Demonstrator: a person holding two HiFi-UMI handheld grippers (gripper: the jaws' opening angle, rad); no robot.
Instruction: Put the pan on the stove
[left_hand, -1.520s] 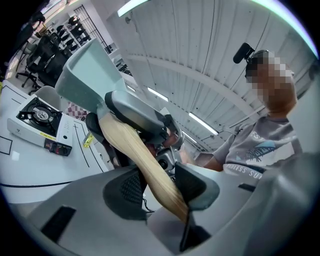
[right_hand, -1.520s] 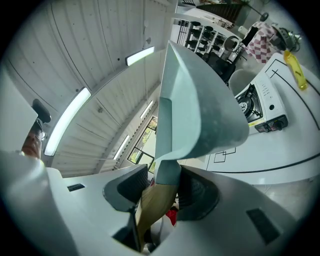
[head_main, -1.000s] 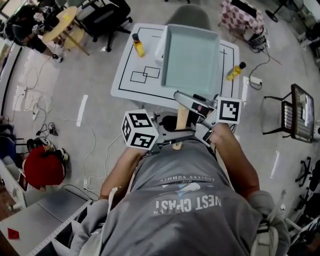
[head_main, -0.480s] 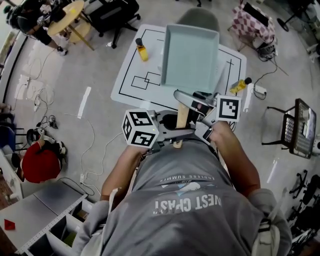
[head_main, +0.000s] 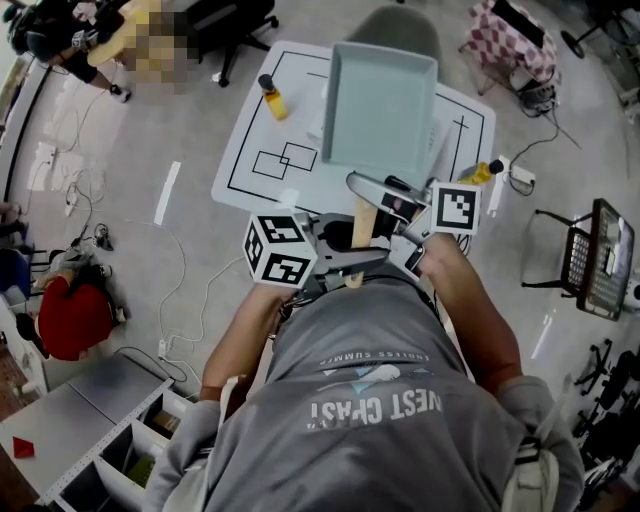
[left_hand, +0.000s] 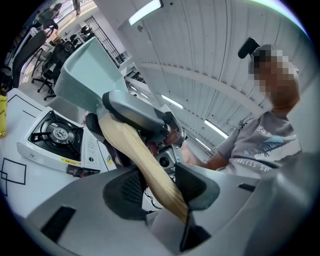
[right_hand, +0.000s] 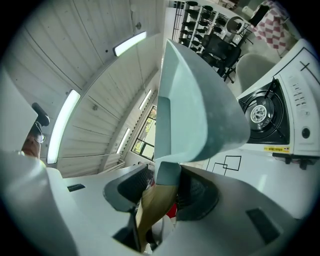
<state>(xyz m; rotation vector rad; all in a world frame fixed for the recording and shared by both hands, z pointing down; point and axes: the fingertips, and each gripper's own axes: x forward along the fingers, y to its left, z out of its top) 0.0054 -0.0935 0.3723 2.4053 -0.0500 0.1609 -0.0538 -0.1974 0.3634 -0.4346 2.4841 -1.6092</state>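
Observation:
A square pale-blue pan (head_main: 380, 105) with a wooden handle (head_main: 362, 228) hangs in the air above the white table (head_main: 250, 135). My left gripper (head_main: 348, 264) is shut on the handle's near end (left_hand: 150, 167). My right gripper (head_main: 396, 222) is shut on the handle close to the pan's grey neck (right_hand: 167, 175). The pan (left_hand: 85, 75) tilts up and away from the jaws (right_hand: 200, 110). A white single-burner gas stove (left_hand: 52, 137) stands on the table below and beyond it (right_hand: 267, 117). In the head view the pan hides nearly all of the stove.
Two yellow bottles stand on the table, one at its left (head_main: 270, 96) and one at its right edge (head_main: 481, 172). Black outlines are drawn on the tabletop (head_main: 280, 160). A grey chair (head_main: 395, 25) sits behind the table; cables and office chairs lie around on the floor.
Both grippers keep their hold on the handle. The table has slid slightly in the head view while the pan stays raised over it.

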